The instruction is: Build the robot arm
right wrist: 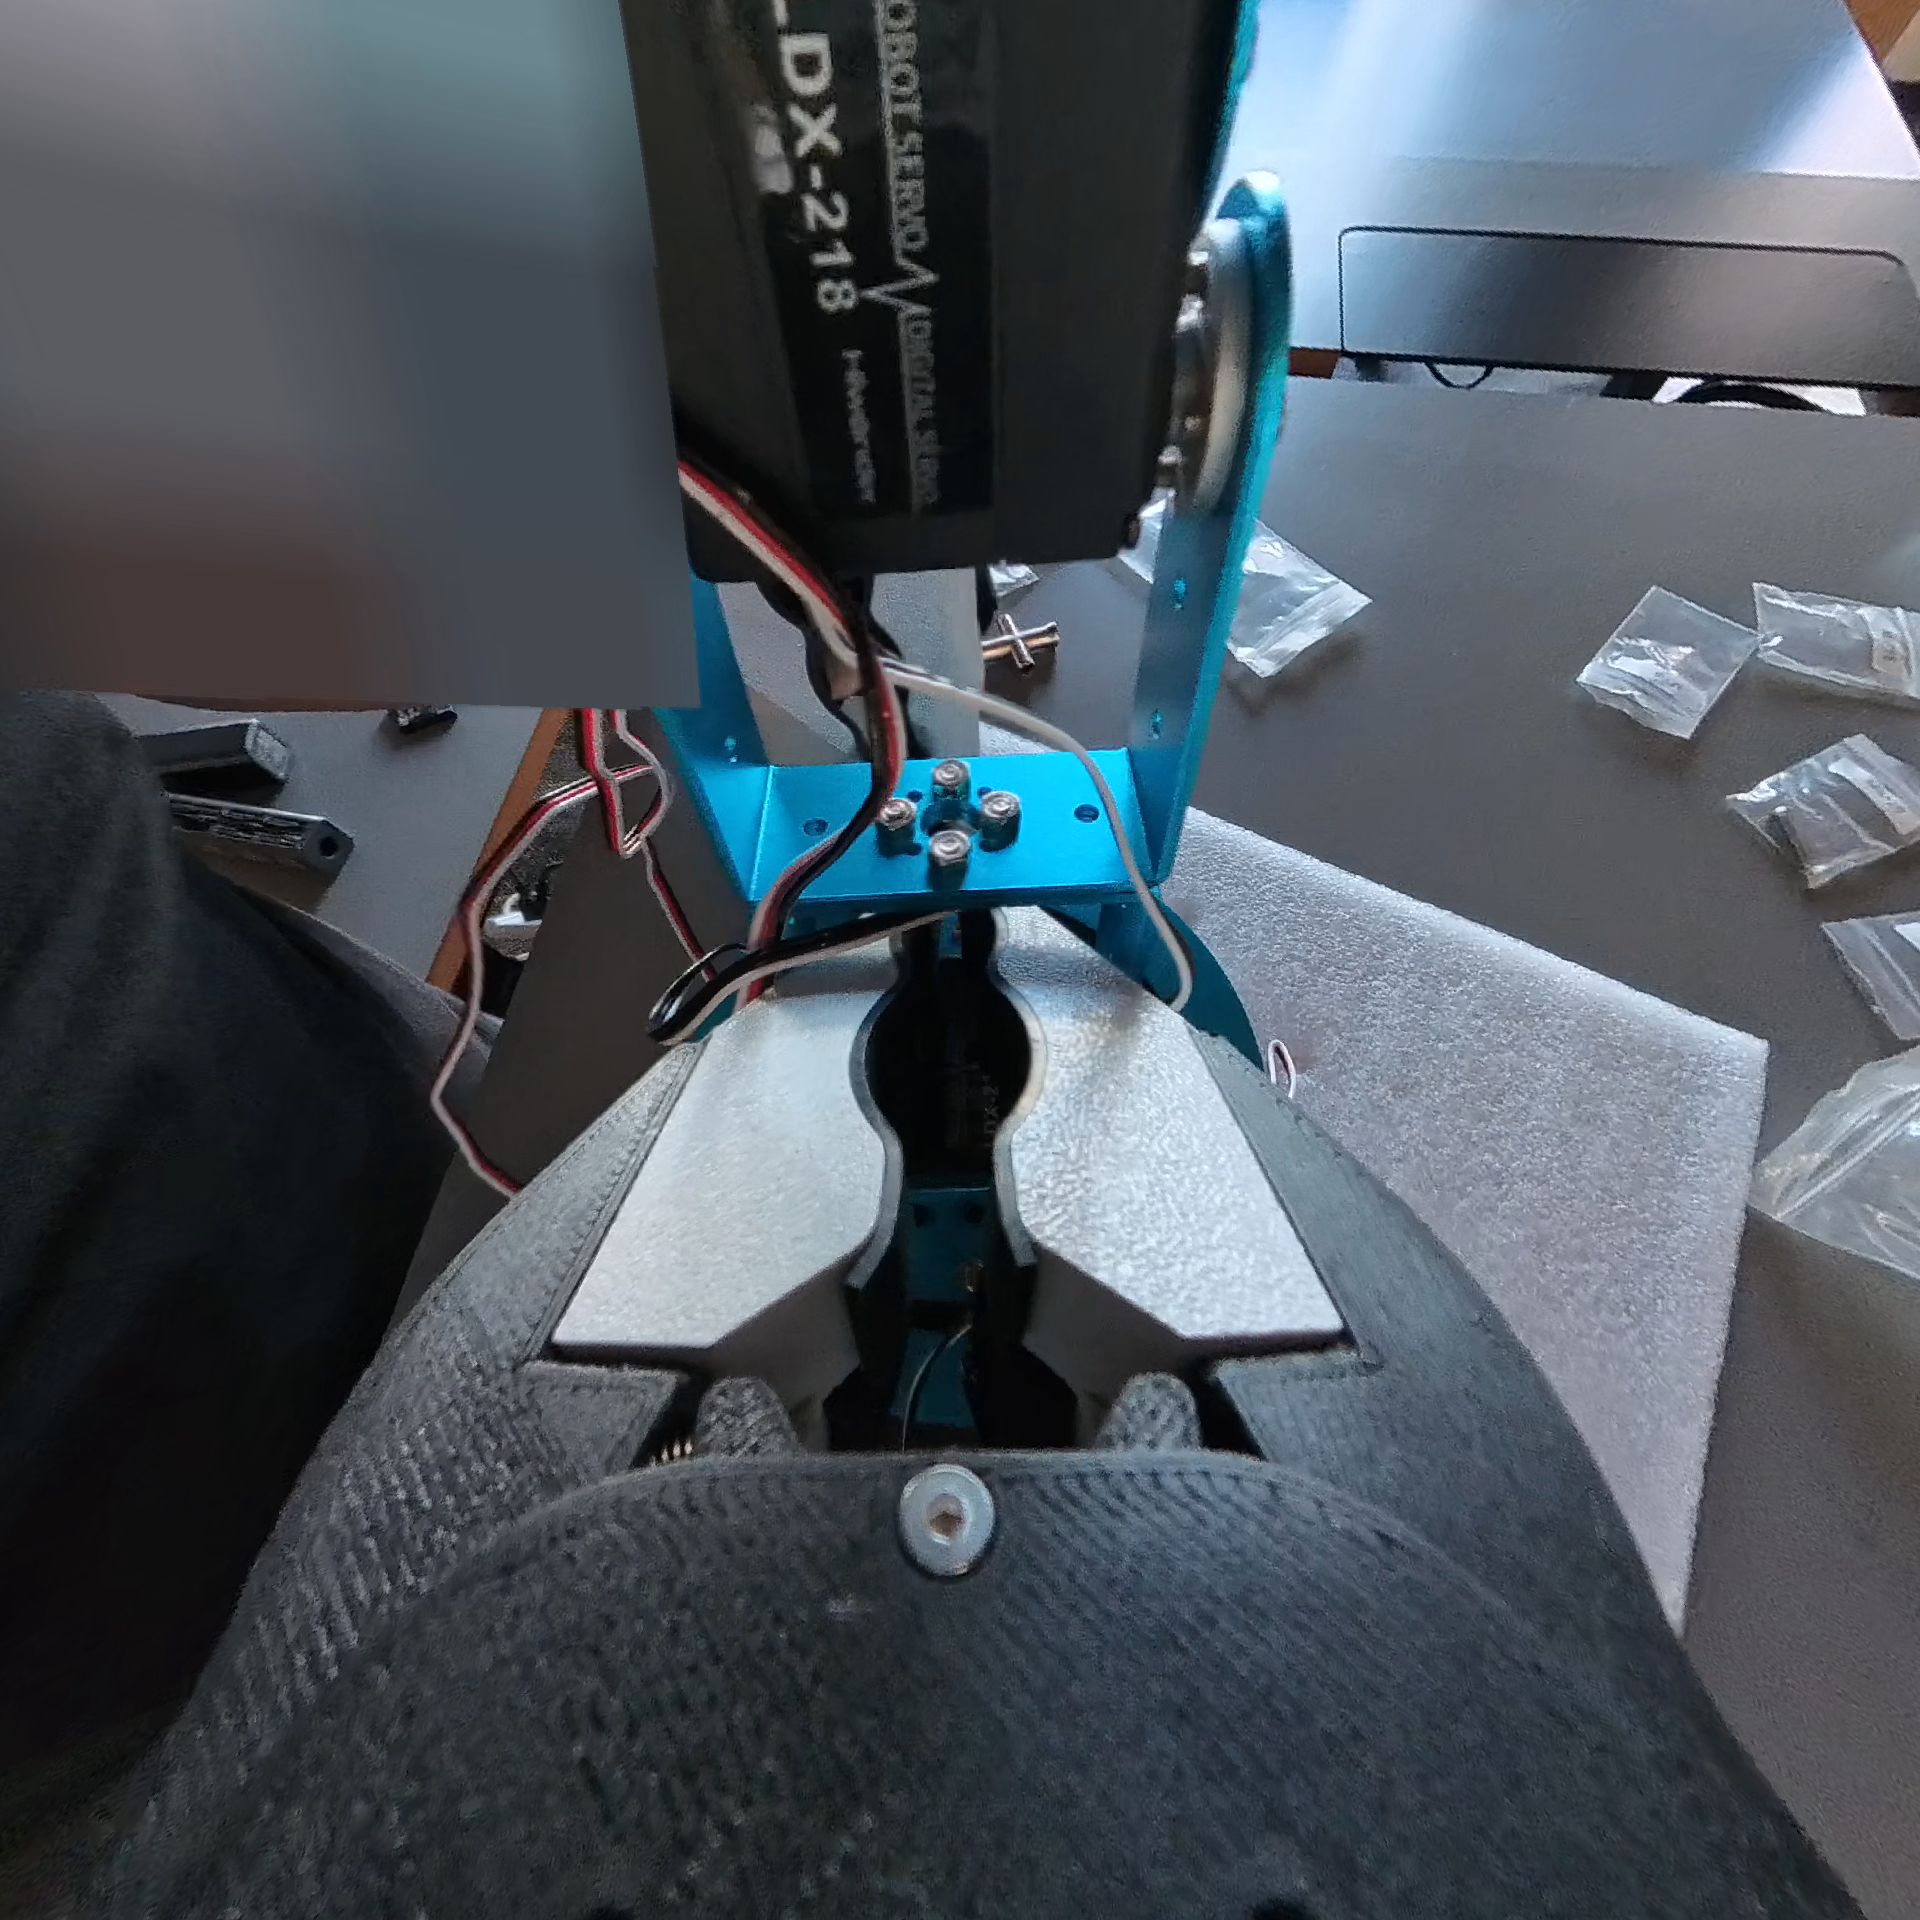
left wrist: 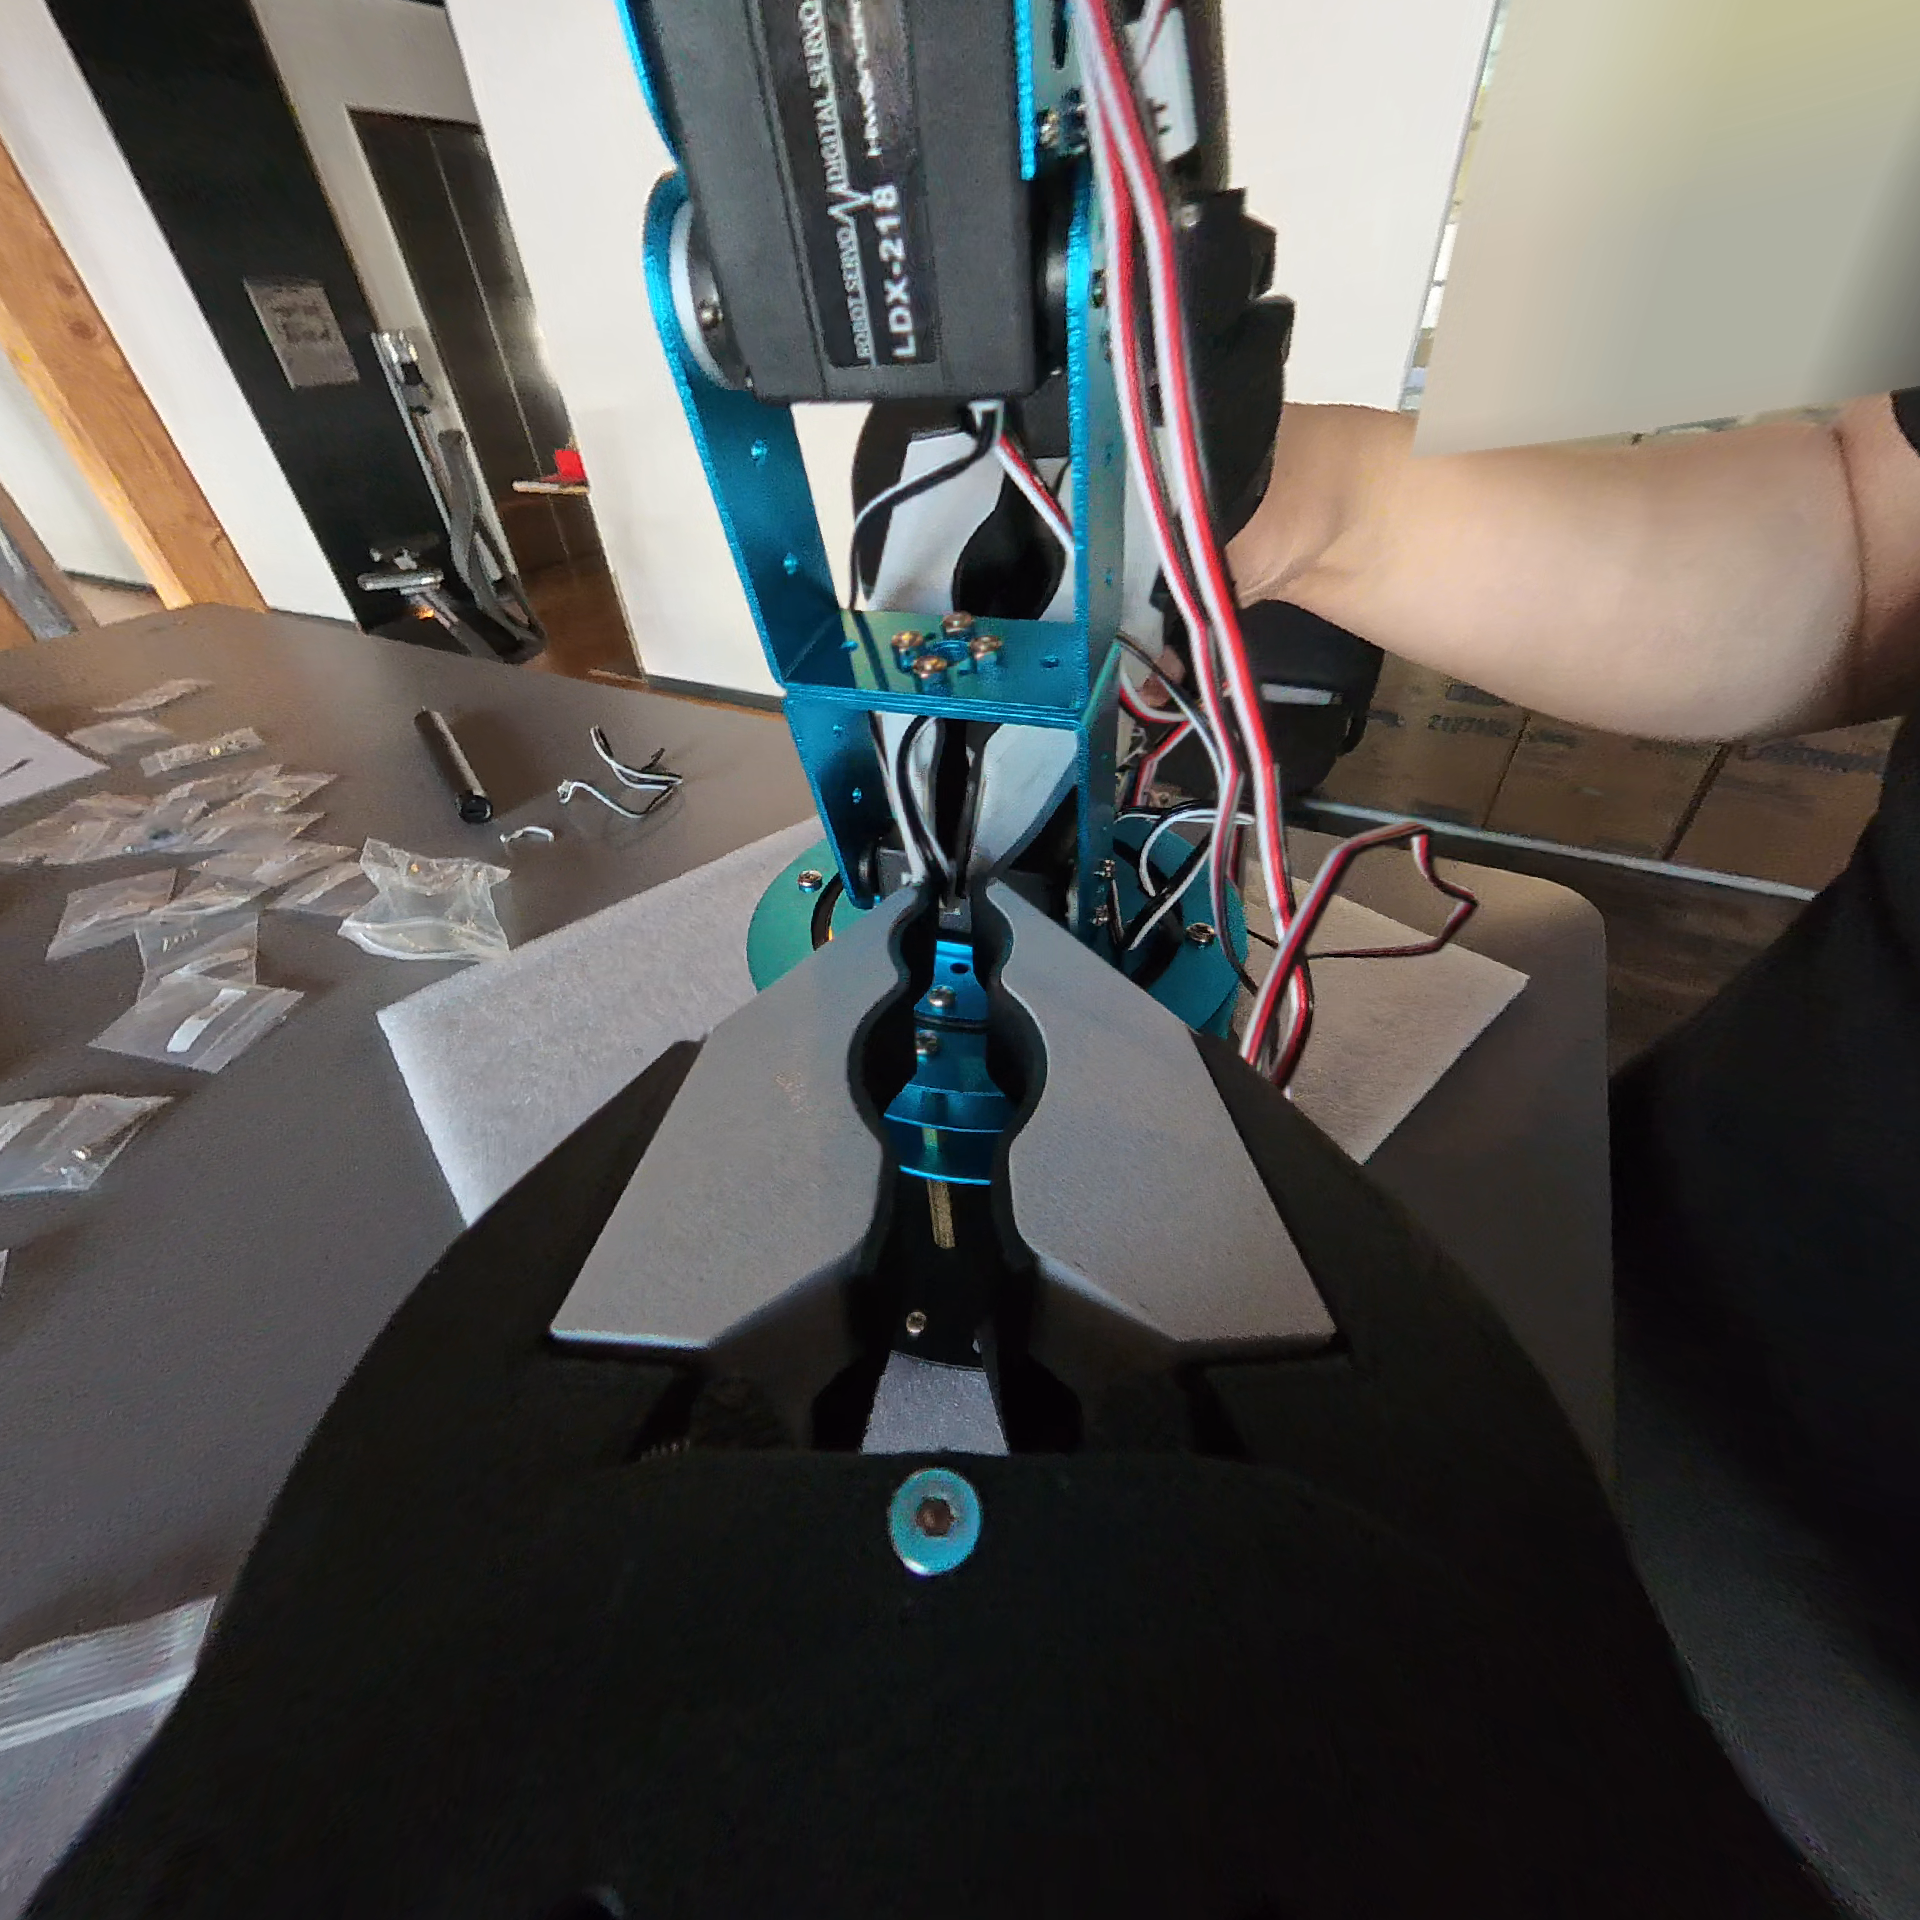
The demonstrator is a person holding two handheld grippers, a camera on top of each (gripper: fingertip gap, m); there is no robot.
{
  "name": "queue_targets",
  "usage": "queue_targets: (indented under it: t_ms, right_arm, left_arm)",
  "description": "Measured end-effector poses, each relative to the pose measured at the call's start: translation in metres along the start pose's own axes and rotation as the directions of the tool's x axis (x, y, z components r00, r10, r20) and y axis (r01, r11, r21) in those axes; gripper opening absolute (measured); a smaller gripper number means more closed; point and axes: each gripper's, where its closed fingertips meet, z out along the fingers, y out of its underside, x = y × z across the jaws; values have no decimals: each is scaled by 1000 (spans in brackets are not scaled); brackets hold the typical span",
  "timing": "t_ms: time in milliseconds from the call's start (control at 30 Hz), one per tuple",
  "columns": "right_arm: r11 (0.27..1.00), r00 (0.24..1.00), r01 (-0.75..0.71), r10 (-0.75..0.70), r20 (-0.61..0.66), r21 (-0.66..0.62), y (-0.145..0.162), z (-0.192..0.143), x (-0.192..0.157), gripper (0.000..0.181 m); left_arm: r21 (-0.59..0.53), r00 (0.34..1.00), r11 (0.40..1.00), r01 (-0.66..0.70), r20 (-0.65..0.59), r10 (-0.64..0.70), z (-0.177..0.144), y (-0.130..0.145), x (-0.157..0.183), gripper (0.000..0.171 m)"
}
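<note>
A small blue metal robot arm stands upright on a white foam sheet (left wrist: 582, 1039). It has a blue U-bracket (left wrist: 935, 665), a black servo (left wrist: 883, 208) above it and red, white and black wires (left wrist: 1195, 520) hanging at its right. My left gripper (left wrist: 951, 914) is shut on the arm's lower blue joint, which sits between its grey fingers (left wrist: 779, 1143). My right gripper (right wrist: 951, 977) grips the same arm low down from the other side, with a black servo in its round cut-out. The bracket (right wrist: 935, 842) and upper servo (right wrist: 935, 312) rise just beyond it.
Several small clear bags (left wrist: 187, 935) of parts, a black cylinder (left wrist: 452, 764) and wire scraps (left wrist: 623, 779) lie on the dark table. The right wrist view shows more bags (right wrist: 1662, 665), a small cross wrench (right wrist: 1023, 644) and black bars (right wrist: 260, 821). A person's forearm (left wrist: 1558, 582) reaches in at right. Left and right tips are no more than a few centimetres apart.
</note>
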Motion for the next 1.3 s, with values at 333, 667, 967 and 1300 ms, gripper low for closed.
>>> queue_targets:
  t_ms: [333, 667, 967, 1300]
  right_arm:
    - [999, 1000, -9, 9, 14, 38, -3, 0, 1, 6]
    - [993, 996, -63, 57, 62, 100, -6, -5, -3, 3]
    - [974, 985, -156, 141, 96, 167, -7, -8, 1, 1]
    - [997, 998, -48, 46, 33, 67, 0, -4, 2, 2]
  left_arm:
    - [87, 997, 993, 74, -29, -72, -1, -6, -4, 0]
    - [179, 992, 975, 129, -30, -125, -4, -15, -1, 0]
    - [153, 995, 983, 102, -2, -103, -2, -10, -4, 0]
    - [-30, 996, 997, -78, -42, 77, -1, -2, -3, 12]
